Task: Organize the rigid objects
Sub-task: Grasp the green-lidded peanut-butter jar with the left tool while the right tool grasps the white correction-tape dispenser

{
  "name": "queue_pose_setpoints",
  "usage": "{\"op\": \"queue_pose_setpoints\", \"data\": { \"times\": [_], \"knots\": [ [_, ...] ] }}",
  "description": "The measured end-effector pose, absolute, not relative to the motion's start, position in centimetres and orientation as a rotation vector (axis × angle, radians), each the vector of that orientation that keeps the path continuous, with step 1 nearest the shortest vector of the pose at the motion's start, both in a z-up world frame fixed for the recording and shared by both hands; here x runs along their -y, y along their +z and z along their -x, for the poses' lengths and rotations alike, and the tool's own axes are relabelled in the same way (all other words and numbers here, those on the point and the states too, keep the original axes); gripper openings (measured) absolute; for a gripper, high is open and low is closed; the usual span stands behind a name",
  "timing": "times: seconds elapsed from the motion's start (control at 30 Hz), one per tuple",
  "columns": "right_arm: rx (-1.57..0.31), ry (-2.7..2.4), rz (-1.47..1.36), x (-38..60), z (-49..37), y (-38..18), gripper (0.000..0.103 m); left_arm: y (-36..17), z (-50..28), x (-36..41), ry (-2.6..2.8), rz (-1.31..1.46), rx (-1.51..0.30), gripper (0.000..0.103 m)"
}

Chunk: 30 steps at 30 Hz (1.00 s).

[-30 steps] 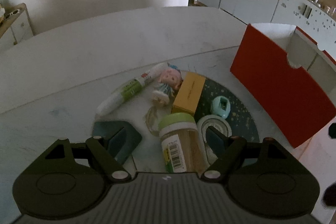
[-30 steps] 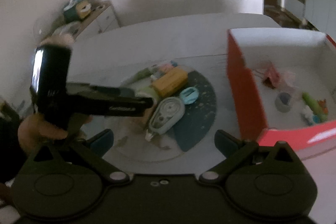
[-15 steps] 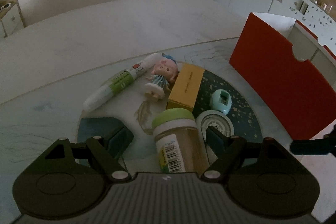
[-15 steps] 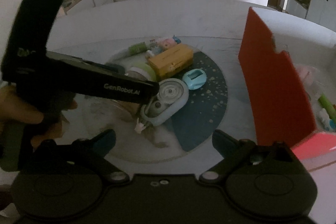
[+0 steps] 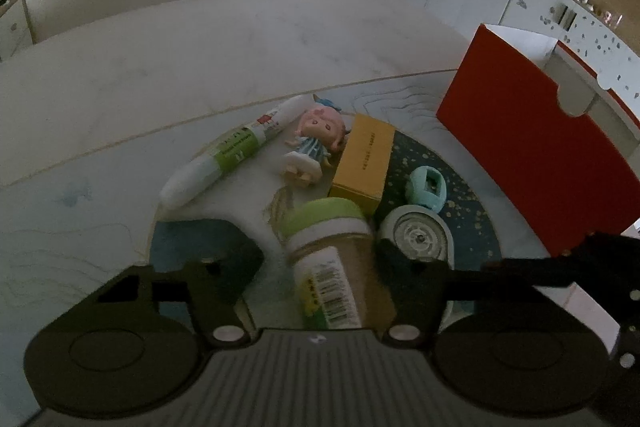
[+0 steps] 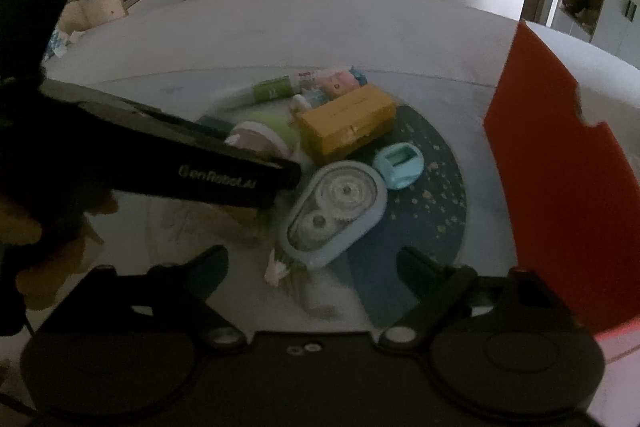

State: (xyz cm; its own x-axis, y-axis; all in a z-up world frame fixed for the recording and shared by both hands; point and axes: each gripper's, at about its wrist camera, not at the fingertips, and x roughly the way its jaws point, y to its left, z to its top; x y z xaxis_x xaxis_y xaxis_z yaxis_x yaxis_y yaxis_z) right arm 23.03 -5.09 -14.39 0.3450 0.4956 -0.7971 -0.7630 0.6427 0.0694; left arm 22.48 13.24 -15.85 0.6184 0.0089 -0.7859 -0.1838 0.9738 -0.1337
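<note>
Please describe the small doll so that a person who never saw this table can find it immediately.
Start at the tall red box and look across the round mat beside it. The doll lies between the yellow box and the white and green tube. It alone has a face, pink hair and a striped dress.

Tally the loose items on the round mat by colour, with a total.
Green: 2, the green-lidded jar and green-banded tube.
Blue: 2, the correction tape and small teal sharpener.
Yellow: 1, the yellow box.
Pink: 1, the doll.
Total: 6.
</note>
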Motion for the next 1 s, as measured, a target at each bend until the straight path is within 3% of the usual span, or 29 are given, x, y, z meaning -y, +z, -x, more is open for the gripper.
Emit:
{"op": "queue_pose_setpoints", "data": {
  "times": [0.13,0.5,0.8,1.0],
  "knots": [
    [-0.874,0.82,0.353,3.9,-23.4,-14.8,0.084,-15.8,-22.2,-13.9,0.121,0.207,-0.896,0.05],
    [-0.871,0.721,0.353,2.2,-23.9,-15.8,0.072,-15.6,-21.5,-15.4,0.177,0.195,-0.892,0.05],
    [-0.869,0.701,0.325,2.7,-24.3,-15.3,0.043,-15.5,-21.3,-15.2,0.188,0.194,-0.9,0.05],
    [-0.859,0.73,0.293,3.6,-23.6,-14.4,0.043,-15.4,-20.7,-14.7,0.186,0.197,-0.908,0.048]
  ]
}}
